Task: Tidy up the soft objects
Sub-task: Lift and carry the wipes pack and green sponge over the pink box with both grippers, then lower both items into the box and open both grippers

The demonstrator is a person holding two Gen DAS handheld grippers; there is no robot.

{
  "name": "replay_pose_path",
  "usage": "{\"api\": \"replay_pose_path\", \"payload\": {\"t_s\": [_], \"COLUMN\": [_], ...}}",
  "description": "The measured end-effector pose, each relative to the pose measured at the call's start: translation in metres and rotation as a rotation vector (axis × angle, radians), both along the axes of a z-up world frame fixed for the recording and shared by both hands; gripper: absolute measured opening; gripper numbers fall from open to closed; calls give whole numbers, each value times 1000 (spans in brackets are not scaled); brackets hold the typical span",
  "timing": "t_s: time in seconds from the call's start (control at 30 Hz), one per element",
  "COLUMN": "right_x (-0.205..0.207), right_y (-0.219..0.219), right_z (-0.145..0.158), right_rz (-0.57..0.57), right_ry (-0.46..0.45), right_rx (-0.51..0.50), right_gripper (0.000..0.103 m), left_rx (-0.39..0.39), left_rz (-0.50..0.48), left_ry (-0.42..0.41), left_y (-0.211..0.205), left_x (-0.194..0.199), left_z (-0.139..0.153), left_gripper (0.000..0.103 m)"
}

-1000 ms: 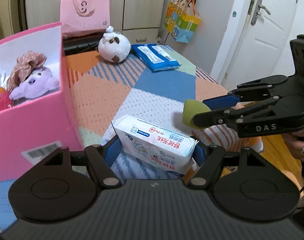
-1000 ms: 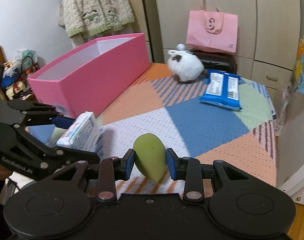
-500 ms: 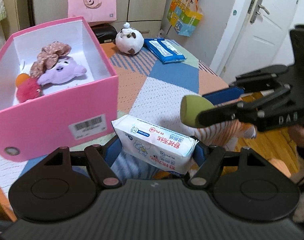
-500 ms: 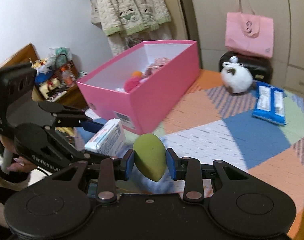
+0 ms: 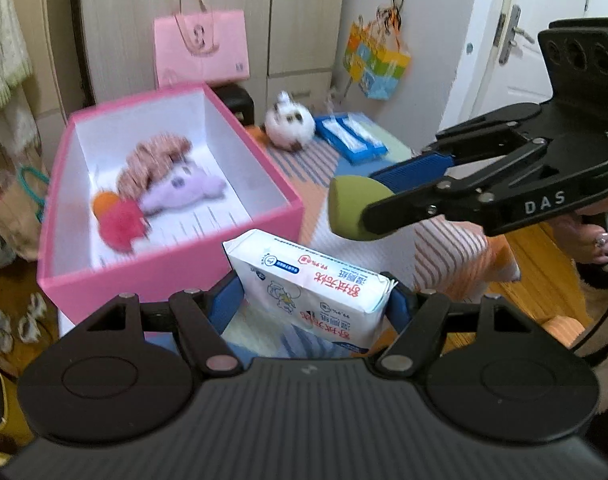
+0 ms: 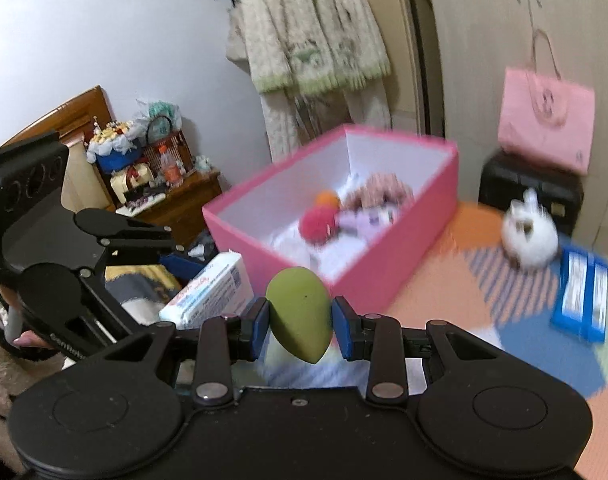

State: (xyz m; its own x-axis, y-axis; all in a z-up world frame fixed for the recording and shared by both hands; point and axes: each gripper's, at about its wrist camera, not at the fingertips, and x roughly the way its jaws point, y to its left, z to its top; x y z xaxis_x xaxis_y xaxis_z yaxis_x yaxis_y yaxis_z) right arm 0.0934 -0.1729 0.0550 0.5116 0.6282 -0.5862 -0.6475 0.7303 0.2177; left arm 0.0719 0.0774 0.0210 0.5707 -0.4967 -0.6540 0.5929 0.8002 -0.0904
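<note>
My left gripper (image 5: 311,300) is shut on a white tissue pack (image 5: 307,284), held near the front wall of the pink box (image 5: 176,268). My right gripper (image 6: 300,320) is shut on a green egg-shaped sponge (image 6: 300,312), also in the left wrist view (image 5: 351,212), raised to the right of the box (image 6: 403,248). The box holds a purple plush (image 5: 184,192), a red pompom (image 5: 122,228), an orange ball (image 5: 106,202) and a brown patterned cloth (image 5: 152,160). The tissue pack also shows in the right wrist view (image 6: 212,292).
A white plush toy (image 5: 290,124) and a blue wipes pack (image 5: 349,136) lie on the patchwork cover (image 6: 543,360) beyond the box. A pink bag (image 5: 202,48) stands on a black case against the wardrobe. A door is at the right, cluttered shelves at the left.
Both grippers have risen and come closer over the pink box with their loads still held. More of the box's inside shows now.
</note>
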Motion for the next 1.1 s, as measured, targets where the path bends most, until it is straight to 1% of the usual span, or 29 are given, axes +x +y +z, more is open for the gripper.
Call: {"api": "replay_pose_path", "payload": {"t_s": [0.07,0.1,0.17,0.3,0.4,0.5,0.53,0.6,0.67,0.77,0.9,1.0,1.07,1.1], "right_x": [7,11,23,45,59,74,80,90,103,131,157,175,185,189], "right_y": [6,8,10,19,26,37,42,51,56,63,75,83,87,88], "right_z": [9,11,10,4,5,6,7,7,6,5,2,-7,-13,-16], "right_rz": [16,25,30,33,41,50,55,64,72,79,85,120,126,129], "right_ry": [-37,-38,-12,7,0,-23,-38,-79,-90,-69,-132,-138,-155,-148], "right_rx": [16,35,91,118,113,76,43,-37,-92,-131,-192,-220,-238,-238], "right_gripper": [40,40,40,40,40,40,40,40,40,40,40,39,39,37], "left_rx": [-3,-7,-23,-46,-44,-36,-29,14,61,120,161,178,206,225], "left_rz": [7,15,46,97,137,164,171,205,220,180,110,104,99,94], "left_ry": [-32,-49,-75,-81,-92,-94,-100,-114,-137,-155,-101,-68,-72,-78], "left_y": [4,6,13,26,35,39,41,41,40,33,21,17,14,12], "left_x": [5,8,16,38,58,81,90,107,121,141,173,190,196,199], "left_z": [6,9,8,5,7,9,8,2,-1,1,-1,-7,-11,-13], "left_gripper": [72,72,72,72,72,72,72,72,72,72,72,72,72,72]}}
